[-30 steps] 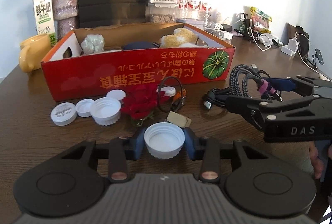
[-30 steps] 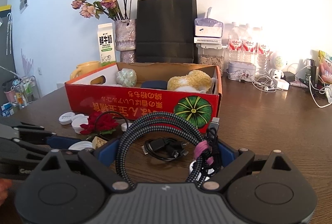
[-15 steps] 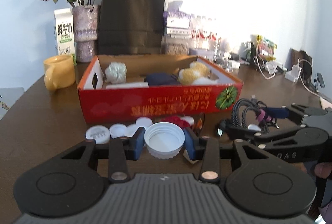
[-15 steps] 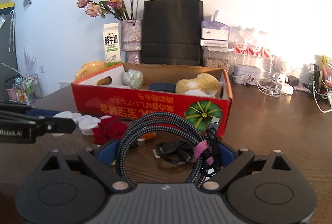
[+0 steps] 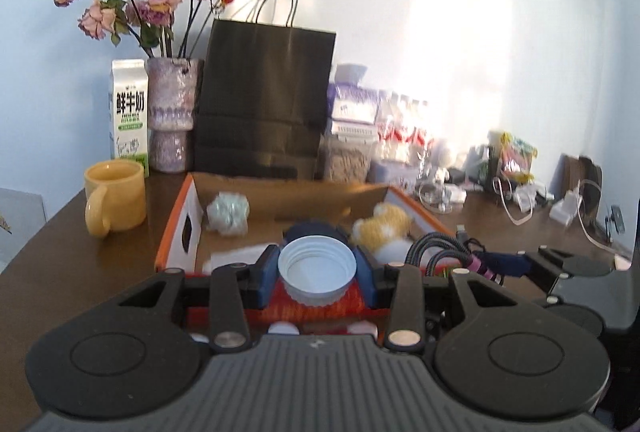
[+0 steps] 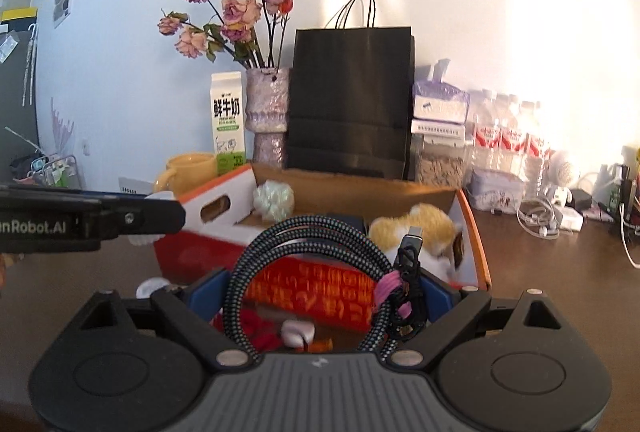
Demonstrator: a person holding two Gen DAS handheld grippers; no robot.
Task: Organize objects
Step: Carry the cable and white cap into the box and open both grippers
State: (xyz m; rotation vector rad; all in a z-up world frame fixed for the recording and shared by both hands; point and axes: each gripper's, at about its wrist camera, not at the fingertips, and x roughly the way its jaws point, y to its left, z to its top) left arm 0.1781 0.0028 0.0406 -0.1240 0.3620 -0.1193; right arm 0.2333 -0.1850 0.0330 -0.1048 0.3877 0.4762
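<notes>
Two handheld grippers hover above a dark wooden table (image 5: 48, 248), both facing an open red cardboard box (image 5: 176, 228).

The left gripper (image 5: 317, 274) pinches a white plastic bottle cap (image 5: 317, 269) between its blue pads, one pad at the cap's 9 o'clock side and the other at its 3 o'clock side. The cap's open side faces the camera, showing its inner threads. It is held in the air in front of the box's near wall.

The right gripper (image 6: 320, 296) is clamped on a coiled braided cable (image 6: 304, 248) bound with a pink tie (image 6: 390, 290). The coil stands upright between the pads, its loop rising toward 12 o'clock and its plug end at about 2 o'clock.

Inside the box lie a pale green bundle (image 5: 228, 212) at 10 o'clock and a yellow plush toy (image 5: 384, 228) at 2 o'clock. Behind the box stand a yellow mug (image 5: 114, 194), a milk carton (image 5: 128, 112), a vase of dried roses (image 5: 172, 112) and a black paper bag (image 5: 264, 104).
</notes>
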